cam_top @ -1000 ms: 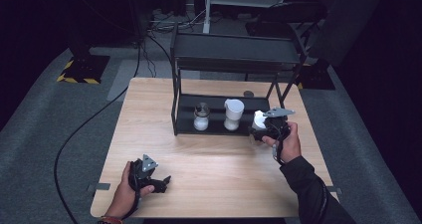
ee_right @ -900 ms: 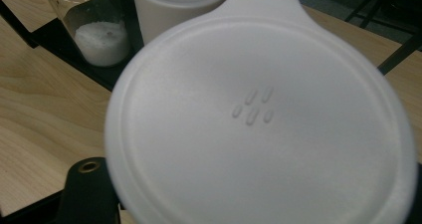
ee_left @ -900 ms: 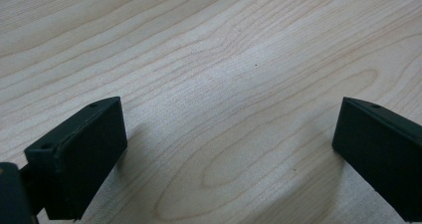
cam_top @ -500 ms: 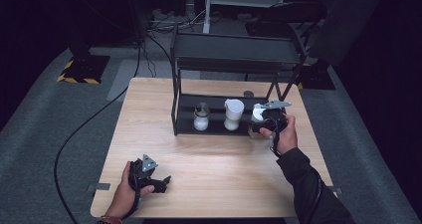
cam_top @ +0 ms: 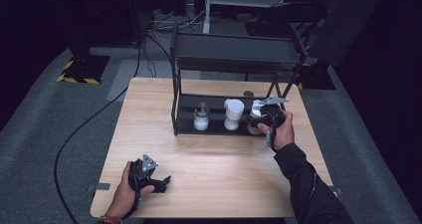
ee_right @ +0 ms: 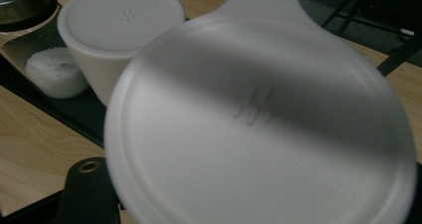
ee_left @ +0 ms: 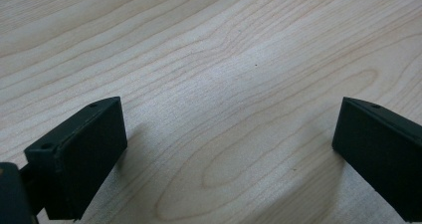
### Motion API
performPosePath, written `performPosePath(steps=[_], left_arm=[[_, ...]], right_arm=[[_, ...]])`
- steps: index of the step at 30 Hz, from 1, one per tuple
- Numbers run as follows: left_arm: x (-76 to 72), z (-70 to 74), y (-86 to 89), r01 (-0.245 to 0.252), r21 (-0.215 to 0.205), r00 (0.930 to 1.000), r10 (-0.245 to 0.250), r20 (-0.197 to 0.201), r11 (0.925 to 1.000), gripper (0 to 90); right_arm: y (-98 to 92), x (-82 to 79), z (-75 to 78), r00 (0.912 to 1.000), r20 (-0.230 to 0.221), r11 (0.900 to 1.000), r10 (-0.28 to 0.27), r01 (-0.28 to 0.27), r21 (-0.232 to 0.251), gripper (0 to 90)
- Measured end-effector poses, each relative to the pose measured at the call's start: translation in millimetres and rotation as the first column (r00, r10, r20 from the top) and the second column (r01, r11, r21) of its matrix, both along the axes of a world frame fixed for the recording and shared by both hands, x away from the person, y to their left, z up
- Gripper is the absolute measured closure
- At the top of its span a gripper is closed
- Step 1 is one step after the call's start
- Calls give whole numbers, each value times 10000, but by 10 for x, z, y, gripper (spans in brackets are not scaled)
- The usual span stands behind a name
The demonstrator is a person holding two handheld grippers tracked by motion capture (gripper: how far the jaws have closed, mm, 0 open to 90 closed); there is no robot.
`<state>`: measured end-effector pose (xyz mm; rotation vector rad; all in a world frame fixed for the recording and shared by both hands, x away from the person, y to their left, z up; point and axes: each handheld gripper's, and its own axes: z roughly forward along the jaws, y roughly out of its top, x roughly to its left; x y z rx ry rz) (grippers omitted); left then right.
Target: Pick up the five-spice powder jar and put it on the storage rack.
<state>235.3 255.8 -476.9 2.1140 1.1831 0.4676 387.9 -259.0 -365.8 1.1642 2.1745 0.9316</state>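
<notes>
- The black rack (cam_top: 234, 59) stands at the far side of the table (cam_top: 219, 179); its lower shelf carries a small jar (cam_top: 201, 117) of white powder and a white lidded cup (cam_top: 233, 113), and the work in hand is, as I judge it, setting a third container beside them
- That third thing, a white lidded container (ee_right: 259, 119), sits between the jaws of the right gripper (cam_top: 266, 118), its round lid lying over and ahead of them; the jaws are closed in on its body
- In the right gripper view the cup already on the shelf stands just beyond the held container's far left edge, with the powder jar further left again
- Next move, I judge: carry it fully onto the shelf, clear of the cup and the rack's front post, set it upright, then release
- The right hand (cam_top: 279, 134) reaches forward with the forearm stretched, gripper roughly level at the shelf's right end
- The left gripper (cam_top: 149, 176) rests low at the near edge, its jaws spread wide with nothing but bare wood between them, pointing right across the table
</notes>
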Motion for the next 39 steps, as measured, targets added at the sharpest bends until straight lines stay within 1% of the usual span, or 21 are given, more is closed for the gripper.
performPosePath(steps=[2, 6, 12, 16, 21, 23, 27, 39], left_arm=[[0, 0, 0, 2, 2, 10000, -2, -1, 10000, 7], [0, 0, 0, 1, 2, 10000, -1, 2, 10000, 6], [0, 1, 0, 5, 4, 10000, -5, 0, 10000, 6], [0, -1, 1, 3, -3, 10000, -3, 2, 10000, 6], [0, -1, 1, 5, -4, 10000, -5, 4, 10000, 6], [0, 0, 0, 7, 4, 10000, -7, 1, 10000, 6], [1, 0, 1, 10, 7, 10000, -10, 2, 10000, 7], [1, 0, 2, 21, 8, 10000, -21, 12, 10000, 7]], right_arm=[[18, 11, -12, 10000, 62, 9999, -63, 63, -79, 303], [26, 68, -38, 9999, 13, 9999, -151, 151, -75, 303], [12, 155, -91, 9995, -107, 9995, -310, 311, 72, 303], [26, 195, -121, 9992, -114, 9992, -392, 393, 20, 302], [36, 221, -154, 9990, -33, 9990, -437, 437, 18, 302], [56, 228, -166, 9989, -9, 9989, -469, 469, -68, 303], [62, 251, -204, 9983, -15, 9983, -578, 578, -29, 302], [26, 300, -289, 9977, -251, 9979, -630, 633, 114, 302]])
